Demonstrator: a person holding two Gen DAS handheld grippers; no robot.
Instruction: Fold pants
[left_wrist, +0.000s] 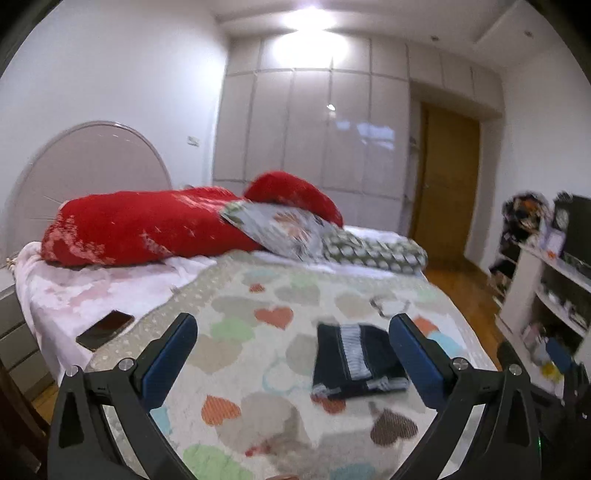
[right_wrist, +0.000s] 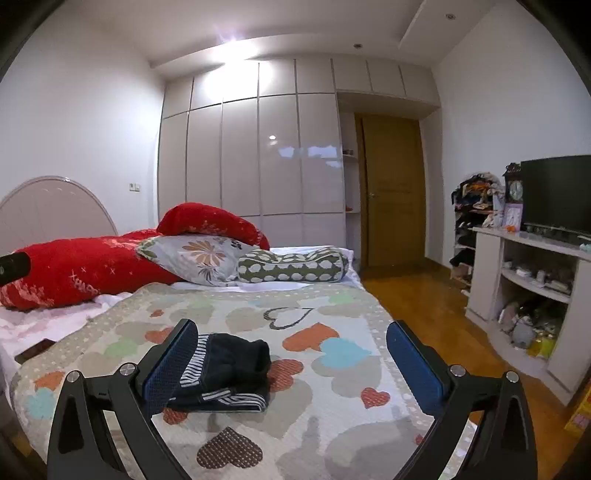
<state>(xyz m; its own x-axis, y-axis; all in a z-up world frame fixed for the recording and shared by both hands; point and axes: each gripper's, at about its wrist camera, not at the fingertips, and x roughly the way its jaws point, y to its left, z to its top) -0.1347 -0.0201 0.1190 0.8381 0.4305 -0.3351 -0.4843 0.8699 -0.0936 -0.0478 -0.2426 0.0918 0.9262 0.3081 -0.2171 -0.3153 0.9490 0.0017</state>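
Bed (right_wrist: 332, 424): heart-print quilt covers the near half; soft, so I expect anything pressed here to sink and drag the cover with it.
Pillows (right_wrist: 92, 266): red ones, a floral one and a spotted bolster piled at the head end, well apart from the work.
Pants (right_wrist: 225, 373): dark, striped trim, lying on the quilt in a compact bundle that looks already folded at least once. In the left view they sit toward the right side (left_wrist: 356, 362).
Phone (left_wrist: 105, 329): dark slab on the pink sheet at the bed's left edge, away from the pants.
Right gripper (right_wrist: 291, 363): fingers spread wide, holding nothing; its left finger stands in front of the bundle's striped edge (contact I cannot tell).
Left gripper (left_wrist: 293, 360): fingers released too, nothing between them, held above the quilt; the view is motion-blurred.
Step, my read: either a last fold or a tidy-up. I'd pinch both layers at the striped edge, lift low, lay over, and keep quilt out of the pinch.
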